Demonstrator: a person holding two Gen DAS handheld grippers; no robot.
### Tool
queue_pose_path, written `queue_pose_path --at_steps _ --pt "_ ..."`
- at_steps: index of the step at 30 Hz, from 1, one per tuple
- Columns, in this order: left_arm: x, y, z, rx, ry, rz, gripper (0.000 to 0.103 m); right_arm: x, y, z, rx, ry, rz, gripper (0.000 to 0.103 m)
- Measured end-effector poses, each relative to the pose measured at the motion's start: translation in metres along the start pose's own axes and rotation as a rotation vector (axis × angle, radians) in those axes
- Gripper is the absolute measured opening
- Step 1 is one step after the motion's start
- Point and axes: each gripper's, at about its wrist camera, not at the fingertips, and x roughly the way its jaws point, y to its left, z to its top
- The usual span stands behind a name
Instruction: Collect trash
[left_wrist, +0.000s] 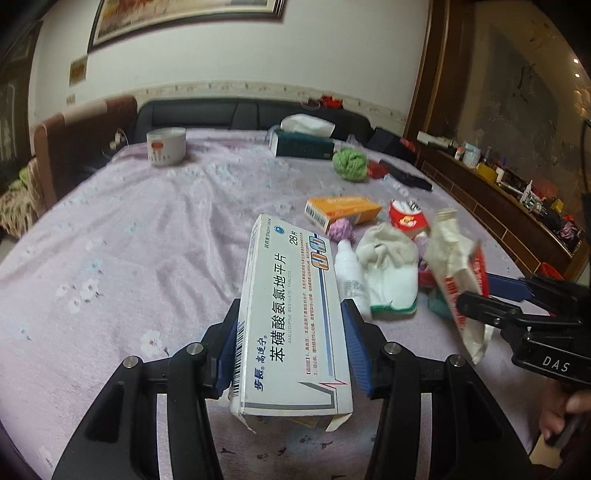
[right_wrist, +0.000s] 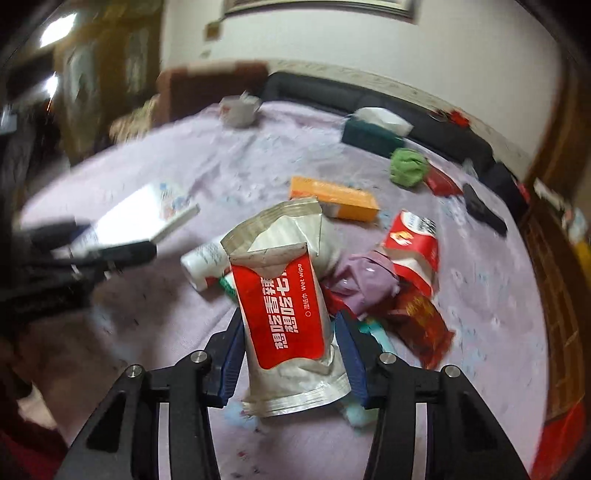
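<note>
Two grippers: each is seen clamped on one piece of trash above a table (left_wrist: 147, 236) draped in lilac cloth.
Left gripper (left_wrist: 291, 343): a white medicine box (left_wrist: 291, 314) is gripped by its long sides – raised off the cloth.
Right gripper (right_wrist: 291, 350): a red-and-silver wet wipe packet (right_wrist: 288, 314) is pinched between the blue pads, torn end up.
Trash pile: an orange box (left_wrist: 343, 210), a white bottle (left_wrist: 351, 273) and a purple wad (right_wrist: 365, 280) are left lying close together – just beyond both grippers.

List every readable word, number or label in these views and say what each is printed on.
"苯磺酸氨氯地平片", "AMLODIPINE BESYLATE TABLETS", "28片": white medicine box in the left gripper.
"Wet wipe": red-and-silver wet wipe packet in the right gripper.
"DAS": right gripper's body, left wrist view.
Orange box, red wrapper, white bottle: print too blurred.
</note>
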Motion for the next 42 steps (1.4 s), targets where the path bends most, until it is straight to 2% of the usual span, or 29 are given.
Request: queue_pose_path --at_steps 2,6,14,17,29,42 --pt "-0.002 -0.008 0.000 0.005 -0.021 0.002 0.050 -0.009 -0.005 -0.006 0.106 -0.032 0.003 0.051" --pt "-0.003 -0.034 -0.002 0.032 -0.037 -0.035 0.050 -0.024 -0.006 -0.018 0.208 -0.102 -0.134 0.051" --pt "0.007 -0.078 -0.003 0.079 -0.031 -0.063 0.050 -0.037 -0.038 -0.034 0.316 -0.131 -0.178 0.052" --pt "0.011 -0.089 -0.005 0.103 -0.026 -0.048 0.050 -0.045 -0.053 -0.043 0.357 -0.146 -0.188 0.052" --pt "0.016 -0.092 -0.007 0.106 -0.005 0.006 0.050 -0.044 -0.070 -0.055 0.395 -0.166 -0.225 0.052" --pt "0.015 -0.093 -0.007 0.108 -0.006 0.010 0.050 -0.042 -0.071 -0.057 0.383 -0.162 -0.233 0.052"
